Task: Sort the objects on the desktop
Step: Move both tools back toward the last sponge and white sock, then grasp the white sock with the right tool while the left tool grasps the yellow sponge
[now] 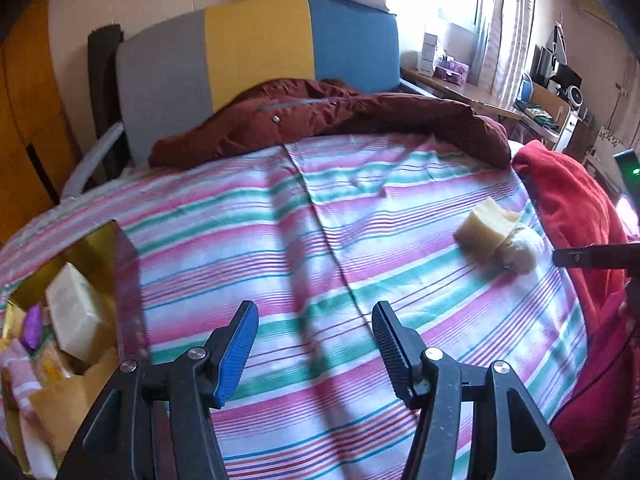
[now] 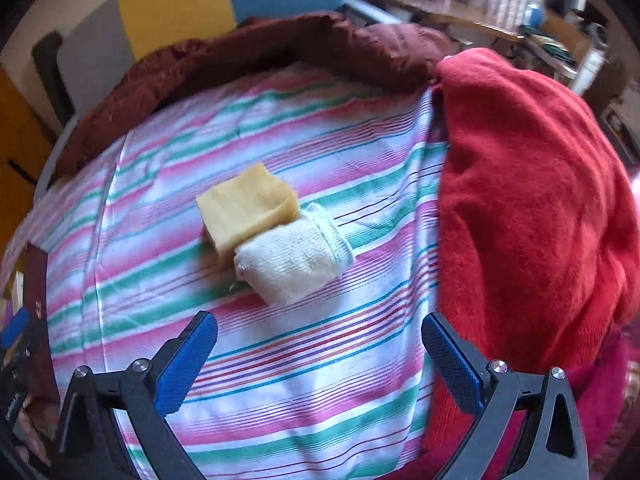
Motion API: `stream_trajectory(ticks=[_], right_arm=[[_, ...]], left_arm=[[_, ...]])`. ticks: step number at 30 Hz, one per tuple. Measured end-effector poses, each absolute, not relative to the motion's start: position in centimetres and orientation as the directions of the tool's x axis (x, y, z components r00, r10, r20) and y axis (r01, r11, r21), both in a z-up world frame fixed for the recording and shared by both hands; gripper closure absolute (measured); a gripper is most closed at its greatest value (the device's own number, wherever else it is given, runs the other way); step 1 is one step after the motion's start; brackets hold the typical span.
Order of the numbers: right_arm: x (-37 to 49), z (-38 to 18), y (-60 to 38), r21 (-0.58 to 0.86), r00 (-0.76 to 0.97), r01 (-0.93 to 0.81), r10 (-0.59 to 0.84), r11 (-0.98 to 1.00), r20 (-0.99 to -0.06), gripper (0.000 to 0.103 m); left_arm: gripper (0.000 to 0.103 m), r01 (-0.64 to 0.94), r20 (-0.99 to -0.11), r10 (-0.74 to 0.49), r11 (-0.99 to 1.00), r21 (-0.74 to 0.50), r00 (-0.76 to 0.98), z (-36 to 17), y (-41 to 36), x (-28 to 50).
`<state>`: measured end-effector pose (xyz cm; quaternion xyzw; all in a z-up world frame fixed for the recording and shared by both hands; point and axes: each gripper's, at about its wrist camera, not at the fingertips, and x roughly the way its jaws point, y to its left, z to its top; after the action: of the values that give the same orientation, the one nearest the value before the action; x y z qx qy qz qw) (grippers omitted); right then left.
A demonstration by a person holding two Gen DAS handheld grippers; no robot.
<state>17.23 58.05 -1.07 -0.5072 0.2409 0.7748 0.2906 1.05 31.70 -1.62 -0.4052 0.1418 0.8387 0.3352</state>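
At far left, a gold-lined box [image 1: 100, 248] on the striped sheet [image 1: 304, 216], filled with a pale carton [image 1: 74, 316], a purple wrapped item [image 1: 32, 326] and other soft, blurred things (too smeared to name). Just right of the box, the left gripper [image 1: 314, 354], hovering low over bare stripes, jaws spread apart with nothing between the blue pads [image 1: 238, 354]. Beyond it, along the far edge of the sheet, a rust-brown jacket [image 1: 320, 114] heaped against a grey, yellow and blue headboard [image 1: 256, 48].

Further right on the sheet, a yellowish block of soap [image 1: 482, 226] [image 2: 244, 208], lying flat, with a rolled white sock [image 1: 522, 250] [image 2: 292, 262] pressed against its near right side, touching it. Both well apart from the box, nearer the right edge of the bed.

In the right wrist view, the right gripper [image 2: 320, 364] facing that pair from the near side, jaws wide open and empty, fingertips short of the sock and not touching it. In the left wrist view, only a dark finger of it [image 1: 592, 256] showing at the frame's right edge, just beside the sock.

Rightmost, a red fleece garment [image 2: 524, 208] [image 1: 572, 208] bunched over the sheet's edge, close to the sock without touching it, its lower part next to the right gripper's outer finger.
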Motion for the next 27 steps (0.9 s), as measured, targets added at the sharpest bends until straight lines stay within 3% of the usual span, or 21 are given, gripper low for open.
stream_trajectory(ticks=[6, 15, 16, 18, 19, 23, 27], right_arm=[[15.2, -2.4, 59.6, 0.027, -0.263, -0.654, 0.193, -0.756, -0.945, 0.000], [11.9, -5.3, 60.8, 0.005, -0.210, -0.600, 0.151, -0.800, -0.966, 0.001], [11.9, -5.4, 60.9, 0.018, -0.215, -0.600, 0.139, -0.800, -0.967, 0.003], [12.3, -5.2, 61.0, 0.075, -0.257, -0.590, 0.099, -0.804, -0.961, 0.023], [12.4, -5.0, 60.9, 0.093, -0.272, -0.583, 0.086, -0.807, -0.958, 0.027], [12.8, -4.2, 60.5, 0.052, -0.256, -0.570, 0.117, -0.820, -0.960, 0.033], [14.4, -3.3, 61.3, 0.116, -0.303, -0.602, 0.091, -0.790, -0.949, 0.033]], left_arm=[[0.043, -0.668, -0.805, 0.495, -0.724, -0.174, -0.327, -2.7, 33.0, 0.4], [0.043, -0.696, -0.809, 0.514, -0.691, -0.194, -0.285, -2.8, 35.6, 0.4], [0.043, -0.701, -0.811, 0.514, -0.686, -0.193, -0.280, -2.9, 35.9, 0.4], [0.043, -0.716, -0.813, 0.521, -0.669, -0.199, -0.260, -3.0, 36.8, 0.5], [0.043, -0.725, -0.813, 0.524, -0.660, -0.198, -0.255, -3.0, 37.2, 0.6], [0.044, -0.764, -0.816, 0.530, -0.618, -0.184, -0.232, -3.2, 39.2, 1.1], [0.044, -0.802, -0.813, 0.540, -0.573, -0.166, -0.218, -3.2, 41.1, 1.6]])
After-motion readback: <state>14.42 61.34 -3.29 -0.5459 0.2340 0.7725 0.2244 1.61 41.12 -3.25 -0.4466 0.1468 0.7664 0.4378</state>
